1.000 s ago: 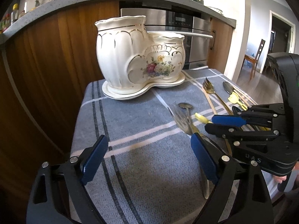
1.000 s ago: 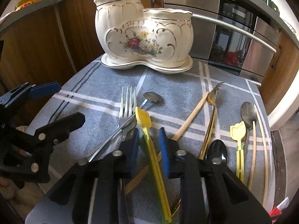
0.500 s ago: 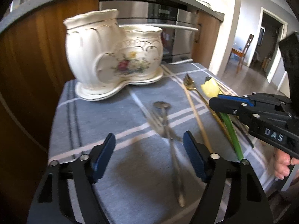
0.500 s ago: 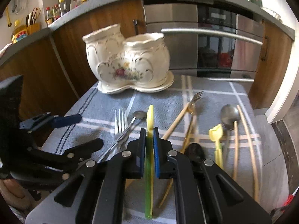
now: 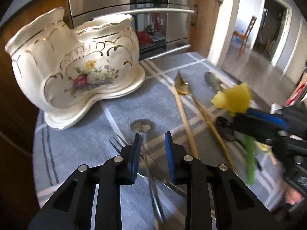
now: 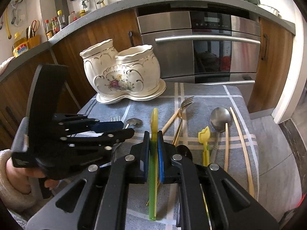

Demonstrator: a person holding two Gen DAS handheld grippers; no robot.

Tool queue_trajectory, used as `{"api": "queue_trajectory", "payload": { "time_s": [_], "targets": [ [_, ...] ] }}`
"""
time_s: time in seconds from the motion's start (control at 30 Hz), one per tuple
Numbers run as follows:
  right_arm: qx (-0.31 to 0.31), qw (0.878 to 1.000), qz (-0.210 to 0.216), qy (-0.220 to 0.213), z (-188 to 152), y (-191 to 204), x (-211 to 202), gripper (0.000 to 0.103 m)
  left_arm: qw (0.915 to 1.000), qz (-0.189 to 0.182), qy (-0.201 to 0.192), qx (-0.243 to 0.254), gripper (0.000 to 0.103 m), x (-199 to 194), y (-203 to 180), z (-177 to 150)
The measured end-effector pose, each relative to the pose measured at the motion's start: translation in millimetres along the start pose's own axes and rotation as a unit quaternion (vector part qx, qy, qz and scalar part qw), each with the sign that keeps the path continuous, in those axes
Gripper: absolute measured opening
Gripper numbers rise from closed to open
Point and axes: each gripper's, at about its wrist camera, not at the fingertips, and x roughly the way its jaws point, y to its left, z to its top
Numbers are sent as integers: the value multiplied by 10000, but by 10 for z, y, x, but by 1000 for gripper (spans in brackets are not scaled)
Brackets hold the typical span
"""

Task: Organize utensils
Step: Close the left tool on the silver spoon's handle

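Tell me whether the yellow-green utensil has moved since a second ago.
Yes. The yellow-green utensil, earlier flat on the cloth, is now lifted upright in the right tool, clamped.

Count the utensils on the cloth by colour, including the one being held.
Silver metal utensils: 3
Gold metal fork: 1
Black spoon: 1
Yellow-green plastic utensils: 2, one gripped in the right tool
Pale wooden sticks: 3
Total: 10

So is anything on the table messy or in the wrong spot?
Yes. The white holder looks empty, while forks, spoons and chopsticks lie scattered and crossed on the grey cloth. Only the yellow-green utensil is lifted, clamped in the right gripper.
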Motion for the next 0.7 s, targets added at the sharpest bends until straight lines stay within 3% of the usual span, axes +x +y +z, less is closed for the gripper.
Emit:
{"api": "queue_trajectory", "payload": {
  "time_s": [0.2,0.4,0.57,0.6,0.7],
  "targets": [
    [51,10000,38,-35,-16,-55,-44,8,9994,299,138,100,26,122,-40,80],
    [46,9999,74,-61,-24,-63,-73,8,9991,272,323,39,25,215,-16,147],
    [41,9999,94,-80,-21,-54,-87,8,9992,200,340,-14,13,264,-15,190],
    [44,9999,95,-91,-21,-56,-96,8,9992,214,333,-28,4,262,-10,181],
    [62,9998,101,-142,-13,-56,-130,8,9995,18,296,-136,4,246,32,168]
  ]
}}
